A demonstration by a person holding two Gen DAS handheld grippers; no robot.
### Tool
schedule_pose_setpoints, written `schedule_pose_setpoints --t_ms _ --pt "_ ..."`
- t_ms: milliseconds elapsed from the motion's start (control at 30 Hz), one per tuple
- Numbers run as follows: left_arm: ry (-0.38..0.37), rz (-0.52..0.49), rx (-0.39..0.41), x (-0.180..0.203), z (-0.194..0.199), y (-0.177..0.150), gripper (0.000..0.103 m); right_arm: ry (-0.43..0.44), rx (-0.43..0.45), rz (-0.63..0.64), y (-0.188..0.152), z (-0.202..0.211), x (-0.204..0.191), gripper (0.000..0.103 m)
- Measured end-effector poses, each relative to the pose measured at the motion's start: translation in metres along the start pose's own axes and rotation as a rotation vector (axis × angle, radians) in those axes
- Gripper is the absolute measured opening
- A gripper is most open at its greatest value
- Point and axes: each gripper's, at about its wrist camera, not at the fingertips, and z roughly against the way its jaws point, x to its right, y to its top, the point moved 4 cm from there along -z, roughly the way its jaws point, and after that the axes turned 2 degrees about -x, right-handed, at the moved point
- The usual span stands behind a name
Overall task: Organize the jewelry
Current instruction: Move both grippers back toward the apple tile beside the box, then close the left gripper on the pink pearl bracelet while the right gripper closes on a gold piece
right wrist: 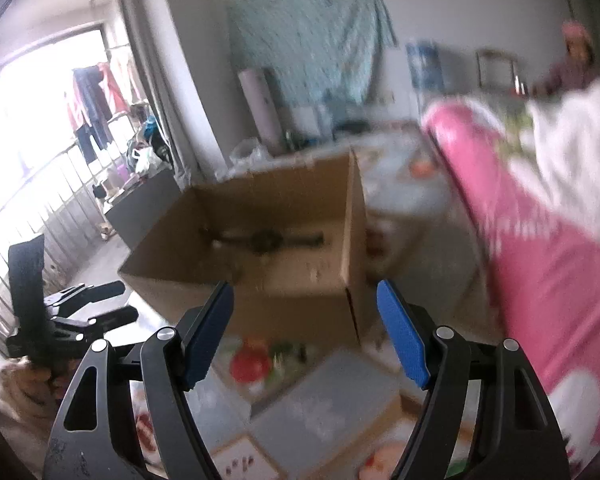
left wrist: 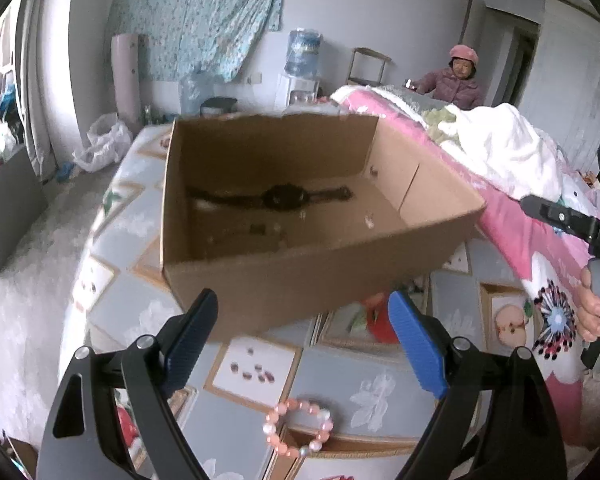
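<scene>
Both views show open jaws: left hand-held gripper (left wrist: pixel 304 332) and right hand-held gripper (right wrist: pixel 306 328) grip nothing. Bracelet (left wrist: pixel 298 427) lies on the bed (left wrist: pixel 140 304) before the box (left wrist: pixel 300 280); watch (left wrist: pixel 276 198) inside, blurred. Right view smeared.

A lived-in home, a bedroom. A bed (left wrist: pixel 512 248) with a pink floral quilt and heaped white bedding runs along the right. A patterned blue sheet (left wrist: pixel 204 12) hangs on the far wall above a water dispenser (left wrist: pixel 302 60). A person (left wrist: pixel 458 80) in a padded jacket and pink hat sits beyond the bed. Laundry (right wrist: pixel 96 108) hangs at a bright barred balcony window. Plastic bags (left wrist: pixel 102 146) lie on the floor.
</scene>
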Motion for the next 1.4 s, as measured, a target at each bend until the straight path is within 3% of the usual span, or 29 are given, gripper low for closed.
schedule_pose_setpoints --t_ms 233,400,567,867,1400 --pt "-0.02 -0.034 -0.072 -0.005 -0.007 -0.039 0.085 0.034 -0.155 0.006 -0.035 -0.032 -0.013 0.07" --pt "-0.089 -0.068 -0.113 0.006 0.001 -0.067 0.084 0.052 -0.236 0.019 -0.054 -0.056 -0.026 0.06" --pt "-0.095 -0.14 -0.124 0.024 -0.001 -0.077 0.065 0.081 -0.289 0.011 -0.066 -0.073 -0.039 0.054" --pt "-0.041 -0.181 -0.216 0.03 -0.032 -0.081 0.041 0.066 -0.281 0.01 -0.07 -0.072 -0.043 0.051" --pt "0.029 -0.178 -0.255 0.026 -0.042 -0.084 0.022 -0.039 -0.234 0.155 -0.065 -0.102 -0.051 0.035"
